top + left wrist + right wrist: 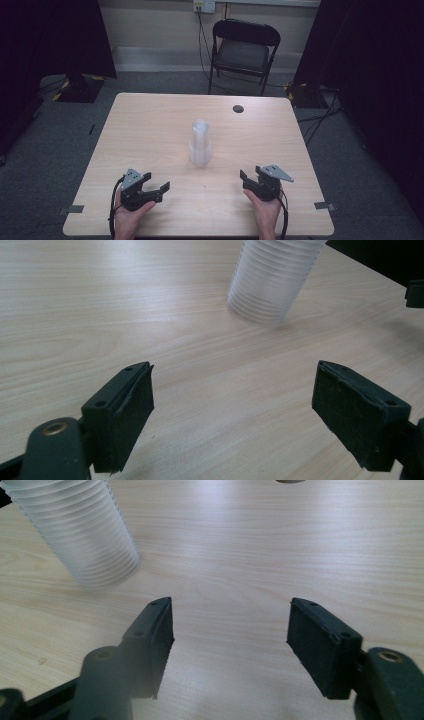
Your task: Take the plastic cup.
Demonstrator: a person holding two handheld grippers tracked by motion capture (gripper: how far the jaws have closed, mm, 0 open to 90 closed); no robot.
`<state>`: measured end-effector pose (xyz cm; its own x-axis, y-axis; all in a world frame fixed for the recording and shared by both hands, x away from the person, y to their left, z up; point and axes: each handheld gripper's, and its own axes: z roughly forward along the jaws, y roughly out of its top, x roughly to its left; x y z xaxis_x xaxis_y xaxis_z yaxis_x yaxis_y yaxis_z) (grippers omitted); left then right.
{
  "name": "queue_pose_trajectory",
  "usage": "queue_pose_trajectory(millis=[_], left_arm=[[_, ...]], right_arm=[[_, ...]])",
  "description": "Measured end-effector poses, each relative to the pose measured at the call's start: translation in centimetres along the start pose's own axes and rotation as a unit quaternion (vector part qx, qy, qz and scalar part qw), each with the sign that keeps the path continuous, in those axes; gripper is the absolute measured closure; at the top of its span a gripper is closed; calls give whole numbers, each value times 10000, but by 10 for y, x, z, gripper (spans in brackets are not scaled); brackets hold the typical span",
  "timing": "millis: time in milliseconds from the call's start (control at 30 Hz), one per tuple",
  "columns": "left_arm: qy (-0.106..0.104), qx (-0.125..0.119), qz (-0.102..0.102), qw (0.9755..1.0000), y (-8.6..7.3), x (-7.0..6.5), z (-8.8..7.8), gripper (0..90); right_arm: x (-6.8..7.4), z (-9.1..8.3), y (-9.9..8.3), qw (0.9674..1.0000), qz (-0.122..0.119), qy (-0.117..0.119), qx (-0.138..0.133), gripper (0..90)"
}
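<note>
From above the near edge we look forward and down over the whole table [150,125], while each tong camera sits low and close, facing inward past its own jaws, and all three views share the cup stack [200,144] between the tongs.

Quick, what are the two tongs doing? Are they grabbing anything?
Left tongs: open, holding nothing, on the table short of the stack of cups.
Right tongs: open, holding nothing.

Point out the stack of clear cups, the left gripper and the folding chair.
Stack of clear cups [200,144], high view, mid-stack wall.
Left gripper [156,182], high view, between its fingertips.
Folding chair [243,54], high view, seat.
</note>
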<state>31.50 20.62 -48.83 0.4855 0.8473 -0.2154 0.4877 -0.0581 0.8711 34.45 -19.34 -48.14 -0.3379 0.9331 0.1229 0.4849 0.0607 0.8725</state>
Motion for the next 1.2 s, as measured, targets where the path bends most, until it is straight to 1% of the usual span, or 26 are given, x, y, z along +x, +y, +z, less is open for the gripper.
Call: queue_pose_trajectory(millis=[33,67,100,167,233,267,300,333,367,400,433,467,533,600,633,700,733,800,833,867,900,933,1000,1033,1133,1200], left_arm=[[3,-28,-20,10000,1,0,0,169],[-5,-30,-11,10000,1,0,0,169],[-13,-60,-27,10000,2,0,1,169],[7,-104,18,9999,3,0,1,174],[-37,-216,9,9998,5,0,1,243],[-23,-244,15,9997,8,0,1,256],[-10,-330,-6,9995,9,-1,1,256],[-4,-344,45,9994,11,0,0,256],[-9,-411,34,9991,13,0,0,256],[-9,-411,34,9991,13,0,0,257],[18,-434,120,9990,17,-2,0,262],[6,-388,126,9992,18,-3,0,271],[-103,-355,142,9992,21,-6,-1,296],[-196,-327,170,9991,23,-8,0,286],[-233,-285,230,9991,24,-10,0,280],[-253,-291,286,9988,26,-14,1,279],[-275,-235,299,9989,28,-14,1,279],[-409,-117,205,9989,32,-14,3,273],[-427,-141,193,9988,34,-15,3,268],[-418,-153,236,9987,36,-17,3,264],[-464,-178,254,9984,39,-18,4,261],[-464,-178,254,9984,39,-18,4,257],[-530,-197,329,9979,45,-22,6,243],[-553,-211,326,9977,47,-22,7,238],[-539,-193,380,9976,51,-24,9,217],[-584,-221,420,9972,57,-26,13,210]], right_arm=[[1,0,1,10000,-60,-23,-40,317],[2,-1,2,10000,-53,-25,-69,316],[3,-1,2,9999,-37,36,-131,316],[5,-2,2,9998,-32,99,-147,322],[7,-4,1,9995,-16,281,-127,391],[7,-4,1,9995,-26,289,-101,391],[9,-4,1,9995,-25,298,-41,414],[10,-4,0,9994,-14,352,-50,425],[11,-4,0,9992,1,405,-68,429],[13,-5,0,9991,-3,412,-51,442],[15,-6,0,9988,18,486,-38,453],[17,-7,0,9985,35,549,-49,459],[22,-8,-1,9986,-15,520,-30,462],[26,-11,-1,9983,-20,588,-28,462],[27,-11,-1,9981,-23,607,-23,462],[30,-12,-3,9978,7,669,-33,462],[31,-13,-4,9976,-7,692,-10,461],[32,-14,-6,9976,-3,697,12,458],[31,-15,-7,9973,23,738,1,458],[31,-16,-7,9972,27,749,15,456],[32,-17,-8,9971,52,761,6,456],[32,-19,-9,9971,56,763,-7,455],[31,-21,-8,9969,15,781,-45,454],[31,-22,-8,9967,31,804,-64,454],[30,-24,-8,9963,35,858,-80,450],[30,-24,-8,9961,30,875,-95,450]])
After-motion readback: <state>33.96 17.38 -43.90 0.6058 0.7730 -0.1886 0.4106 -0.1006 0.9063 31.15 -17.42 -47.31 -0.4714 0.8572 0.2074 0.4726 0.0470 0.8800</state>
